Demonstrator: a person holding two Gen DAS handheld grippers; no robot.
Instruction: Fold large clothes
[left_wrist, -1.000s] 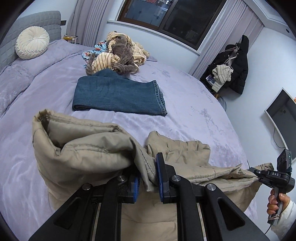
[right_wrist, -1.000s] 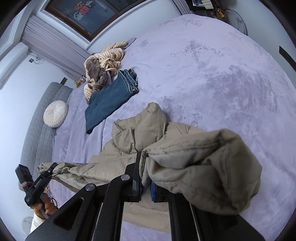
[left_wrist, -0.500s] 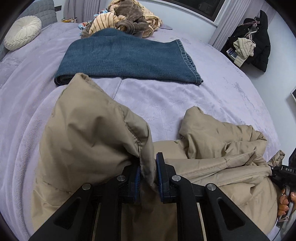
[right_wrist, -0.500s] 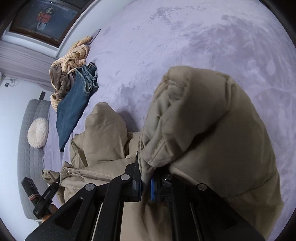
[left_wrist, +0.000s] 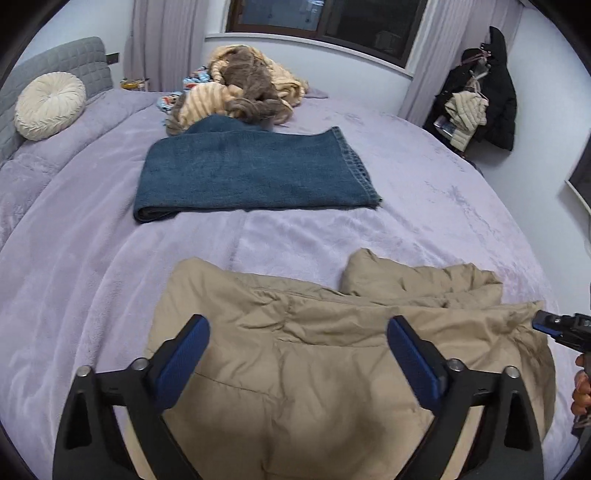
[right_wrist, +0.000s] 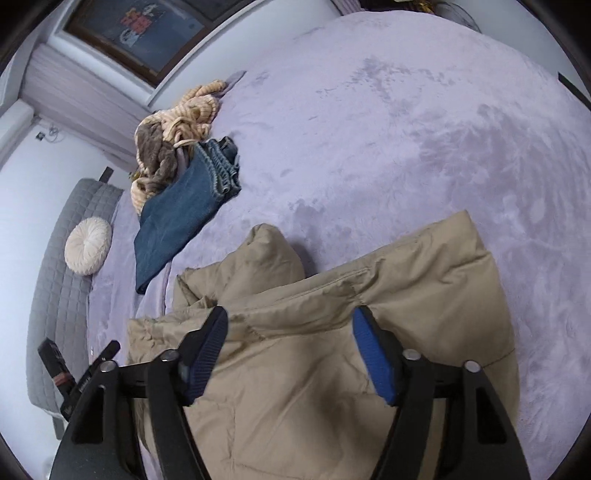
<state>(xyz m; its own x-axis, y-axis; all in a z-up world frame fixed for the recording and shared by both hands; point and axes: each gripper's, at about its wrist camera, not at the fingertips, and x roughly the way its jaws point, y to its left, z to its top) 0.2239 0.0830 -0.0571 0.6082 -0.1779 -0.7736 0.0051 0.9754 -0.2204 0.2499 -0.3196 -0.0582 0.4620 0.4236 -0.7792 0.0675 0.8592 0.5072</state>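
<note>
Both tools free. Our left gripper (left_wrist: 297, 341) stands with its blue pads wide apart over the tan puffer jacket (left_wrist: 332, 369), clamping nothing; our right gripper (right_wrist: 290, 343) is likewise spread above the same garment. Jacket lies on the lavender bedspread (left_wrist: 92, 258) at 6 o'clock in both wrist views, bulky, one fold laid over the body, a puffed lobe (sleeve or hood, we cannot say from here) bunched toward 1 o'clock in the left view. Folded jeans (left_wrist: 255, 173) sit beyond it at 12 o'clock, well apart, with the unsorted clothes heap (left_wrist: 236, 88) behind them. We judge one fold just set down and the next not yet begun. Next move calls for pinching both corners of one edge, lifting evenly, and tucking in that loose lobe so the padding does not spring open.
</note>
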